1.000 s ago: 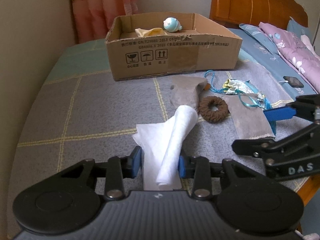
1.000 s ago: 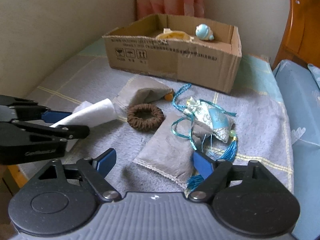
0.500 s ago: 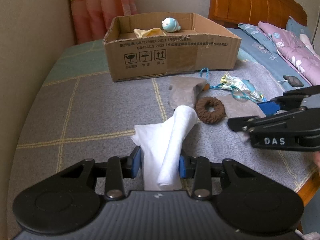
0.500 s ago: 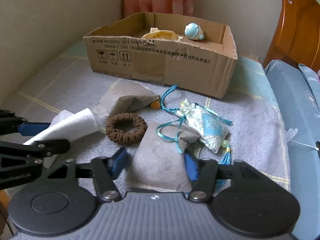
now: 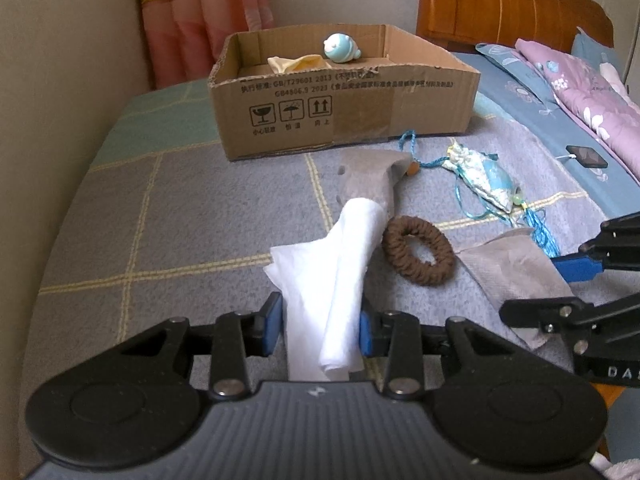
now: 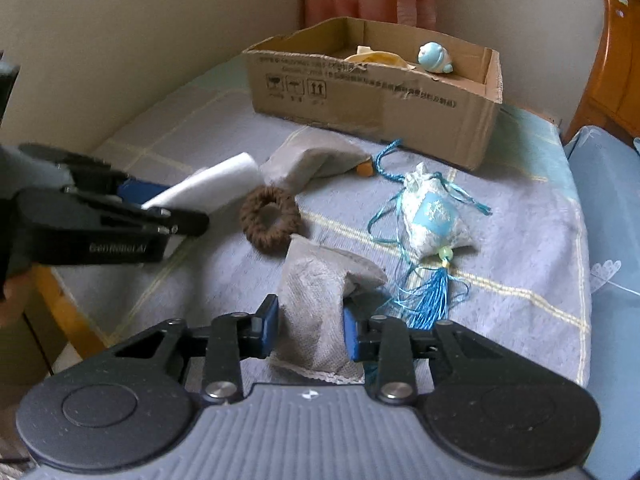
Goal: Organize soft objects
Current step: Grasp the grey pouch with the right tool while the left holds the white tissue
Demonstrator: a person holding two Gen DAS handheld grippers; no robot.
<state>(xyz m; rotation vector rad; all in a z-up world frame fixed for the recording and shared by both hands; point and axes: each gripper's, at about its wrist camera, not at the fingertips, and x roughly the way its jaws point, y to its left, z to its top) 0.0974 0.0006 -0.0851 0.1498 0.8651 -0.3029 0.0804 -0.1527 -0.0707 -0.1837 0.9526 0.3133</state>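
My left gripper is shut on a white rolled cloth and holds it above the bed. My right gripper is shut on a grey cloth pouch, lifted and bunched; it also shows in the left wrist view. A brown scrunchie lies between them. A second grey pouch and a blue-white sachet with a tassel lie further back. An open cardboard box behind them holds a blue plush toy and a yellow cloth.
The grey checked bedspread ends at a wall on the left. A wooden headboard, blue sheet and pink quilt are at the right. A small dark device with a white cable lies on the sheet. Pink curtains hang behind the box.
My right gripper moved forward over the near grey pouch, closed on it and lifted it so it bunches up. My left gripper kept hold of the white cloth.
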